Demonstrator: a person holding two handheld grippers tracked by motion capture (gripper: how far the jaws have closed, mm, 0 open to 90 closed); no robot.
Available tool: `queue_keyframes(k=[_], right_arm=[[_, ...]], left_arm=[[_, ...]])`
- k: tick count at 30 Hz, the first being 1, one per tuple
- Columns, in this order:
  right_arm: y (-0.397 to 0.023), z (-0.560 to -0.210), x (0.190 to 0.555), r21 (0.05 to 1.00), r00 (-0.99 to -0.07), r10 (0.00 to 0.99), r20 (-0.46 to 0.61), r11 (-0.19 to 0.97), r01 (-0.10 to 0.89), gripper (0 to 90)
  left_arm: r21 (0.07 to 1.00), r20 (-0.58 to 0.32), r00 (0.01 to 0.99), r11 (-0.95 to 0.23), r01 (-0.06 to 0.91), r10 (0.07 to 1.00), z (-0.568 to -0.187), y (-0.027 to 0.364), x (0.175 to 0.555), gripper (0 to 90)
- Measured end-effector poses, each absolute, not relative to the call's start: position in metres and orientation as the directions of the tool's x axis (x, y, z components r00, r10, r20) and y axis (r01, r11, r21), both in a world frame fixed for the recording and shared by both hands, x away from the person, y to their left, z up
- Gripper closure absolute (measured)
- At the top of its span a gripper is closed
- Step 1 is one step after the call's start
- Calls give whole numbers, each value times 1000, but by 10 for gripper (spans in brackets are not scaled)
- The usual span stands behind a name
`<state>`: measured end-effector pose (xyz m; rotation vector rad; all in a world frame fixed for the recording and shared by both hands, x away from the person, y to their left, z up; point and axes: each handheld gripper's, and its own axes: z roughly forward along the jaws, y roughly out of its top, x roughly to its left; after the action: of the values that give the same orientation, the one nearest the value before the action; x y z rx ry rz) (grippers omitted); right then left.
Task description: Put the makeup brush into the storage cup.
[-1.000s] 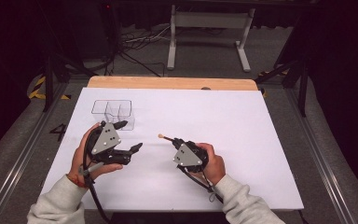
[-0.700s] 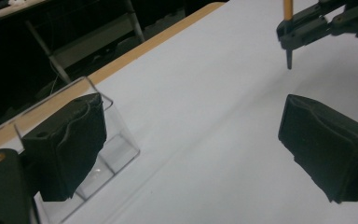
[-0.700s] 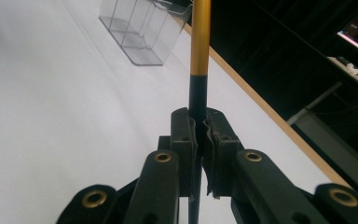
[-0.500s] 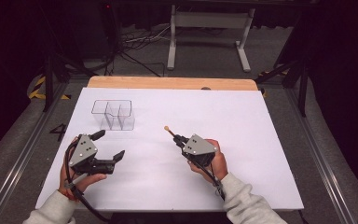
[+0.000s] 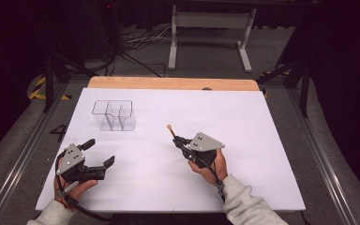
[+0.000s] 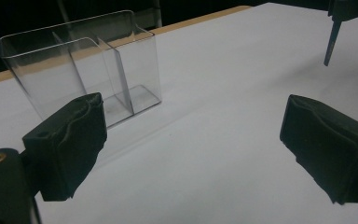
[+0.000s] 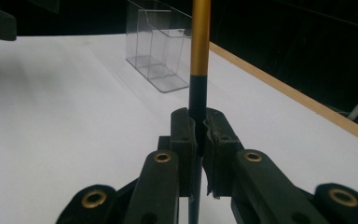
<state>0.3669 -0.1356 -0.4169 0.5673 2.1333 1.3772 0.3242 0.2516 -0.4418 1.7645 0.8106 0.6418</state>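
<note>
Plainly no writing legible; right claw (image 7: pixel 198 135) clenched on brush (image 7: pixel 199 56); left claw (image 6: pixel 191 154) released, just opened, nothing between.

Two grippers (image 5: pixel 99 152) (image 5: pixel 178 142), one pen (image 5: pixel 170 129), one clear organizer (image 5: pixel 114 114), one table (image 5: pixel 262 140)

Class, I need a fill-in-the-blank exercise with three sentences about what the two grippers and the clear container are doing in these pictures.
1. The right gripper is shut on a thin black and ____ stick.
2. The left gripper has its fingers ____, with nothing between them.
3. The clear container stands on the ____ table cover.

Missing words: gold; open; white
</note>
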Motion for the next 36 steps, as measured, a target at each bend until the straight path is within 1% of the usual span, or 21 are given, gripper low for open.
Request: queue_keyframes(k=[5,6,9,11,15,28,33,36], right_arm=[[-133,-417,368,935,-790,593,-155,346,76,834],[-133,-417,368,935,-790,593,-155,346,76,834],[-129,-414,370,949,-804,584,-111,303,89,834],[-128,-414,370,950,-806,581,-108,300,90,833],[-119,-409,373,959,-820,568,-74,266,98,833],[-98,-401,384,970,-835,548,-51,225,89,834],[-84,-388,394,978,-841,539,-56,201,63,834],[-80,-386,398,979,-844,535,-48,193,67,834]], left_arm=[[952,6,628,-196,234,779,-449,257,320,51],[952,6,628,-196,234,779,-449,257,320,51],[952,-3,611,-185,244,792,-451,260,320,44],[956,-9,604,-170,240,797,-451,262,320,43],[954,-4,599,-177,244,800,-451,263,320,43],[959,-12,609,-163,232,793,-451,263,318,42],[959,-13,610,-162,231,792,-451,264,318,30],[961,-15,609,-157,229,793,-451,264,318,26]])
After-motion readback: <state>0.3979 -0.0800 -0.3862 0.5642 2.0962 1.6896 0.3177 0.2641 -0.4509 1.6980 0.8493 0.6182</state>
